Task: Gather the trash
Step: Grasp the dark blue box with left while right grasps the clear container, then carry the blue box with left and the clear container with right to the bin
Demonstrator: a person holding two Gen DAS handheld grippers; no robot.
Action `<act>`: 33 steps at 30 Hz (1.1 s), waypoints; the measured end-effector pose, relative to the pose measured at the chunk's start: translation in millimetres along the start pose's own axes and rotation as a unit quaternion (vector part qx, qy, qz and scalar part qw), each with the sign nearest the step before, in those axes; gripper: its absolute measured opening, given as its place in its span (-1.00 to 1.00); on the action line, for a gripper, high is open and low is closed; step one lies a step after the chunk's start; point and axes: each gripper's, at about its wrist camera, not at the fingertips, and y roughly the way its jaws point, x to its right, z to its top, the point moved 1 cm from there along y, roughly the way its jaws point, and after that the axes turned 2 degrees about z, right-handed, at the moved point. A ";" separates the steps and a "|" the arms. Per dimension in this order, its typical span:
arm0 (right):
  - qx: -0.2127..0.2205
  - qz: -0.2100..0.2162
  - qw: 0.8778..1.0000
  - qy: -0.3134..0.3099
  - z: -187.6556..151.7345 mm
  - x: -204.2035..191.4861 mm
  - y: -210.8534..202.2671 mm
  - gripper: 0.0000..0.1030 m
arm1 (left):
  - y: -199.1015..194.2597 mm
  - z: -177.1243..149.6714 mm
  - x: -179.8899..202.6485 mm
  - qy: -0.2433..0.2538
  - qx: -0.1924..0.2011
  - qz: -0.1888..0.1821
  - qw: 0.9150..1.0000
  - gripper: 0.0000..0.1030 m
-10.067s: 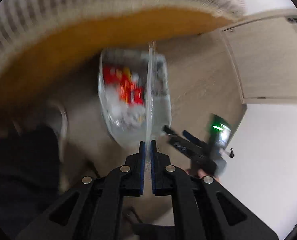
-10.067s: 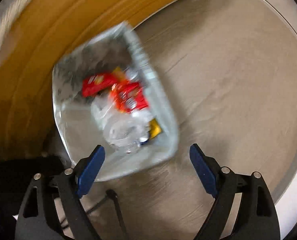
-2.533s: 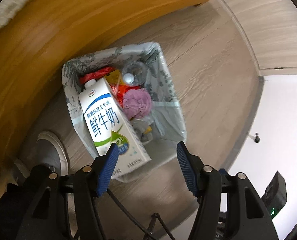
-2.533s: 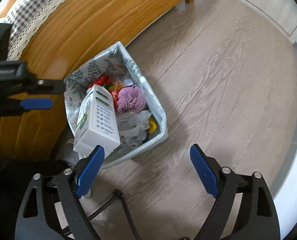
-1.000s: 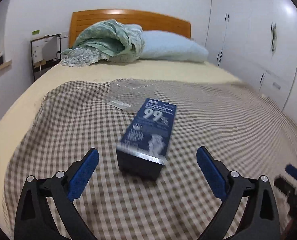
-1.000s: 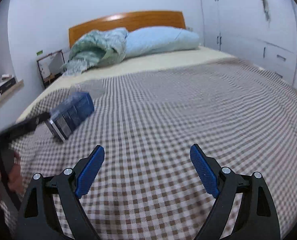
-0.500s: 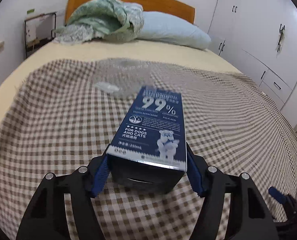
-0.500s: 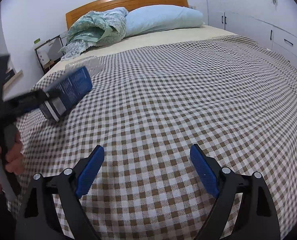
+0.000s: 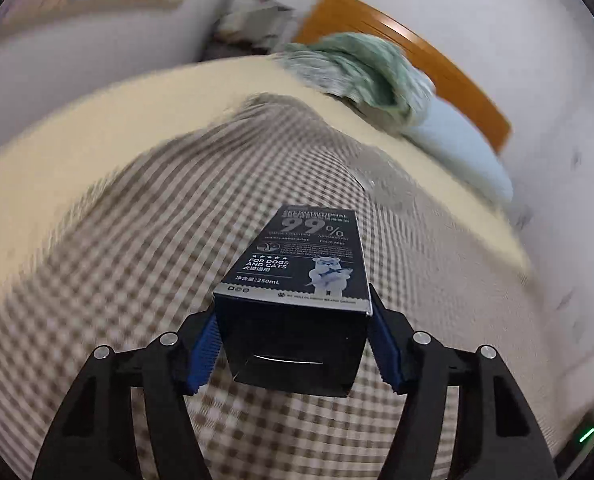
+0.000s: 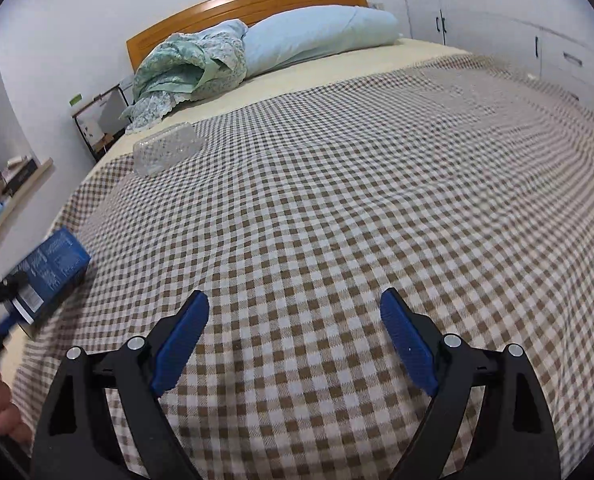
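A dark blue carton (image 9: 297, 288) with "99%" and "for dogs and cats" printed on it is clamped between the blue pads of my left gripper (image 9: 295, 344), lifted over the checked bedspread (image 9: 129, 264). The right wrist view shows the same carton (image 10: 51, 276) at the bed's left edge, held off the bed by the left gripper. A clear plastic container (image 10: 165, 150) lies on the bedspread near the green quilt. My right gripper (image 10: 295, 340) stands open above the checked cover with nothing between its fingers.
A green quilt (image 10: 185, 68) and a pale blue pillow (image 10: 317, 36) lie by the wooden headboard (image 10: 245, 4). White wardrobes (image 10: 537, 28) line the right wall. A shelf with clutter (image 10: 1, 196) and a black rack (image 10: 97, 120) stand left of the bed.
My left gripper closed on the blue carton, lifted it off the bedspread and swung left with a roll. The right gripper stayed open and barely shifted.
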 end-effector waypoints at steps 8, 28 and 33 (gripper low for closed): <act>0.040 -0.058 0.990 -0.122 7.2 -46.3 -13.6 0.62 | -29.9 33.3 -32.7 -0.024 0.055 0.011 0.998 0.20; 0.025 -0.185 0.669 -0.719 72.6 -313.5 260.0 0.62 | -18.2 64.7 -131.8 -0.161 0.049 -0.012 0.986 0.21; -0.020 -0.169 0.731 -0.660 103.6 -311.1 284.7 0.23 | -10.8 69.4 -117.0 -0.127 0.050 0.000 0.991 0.21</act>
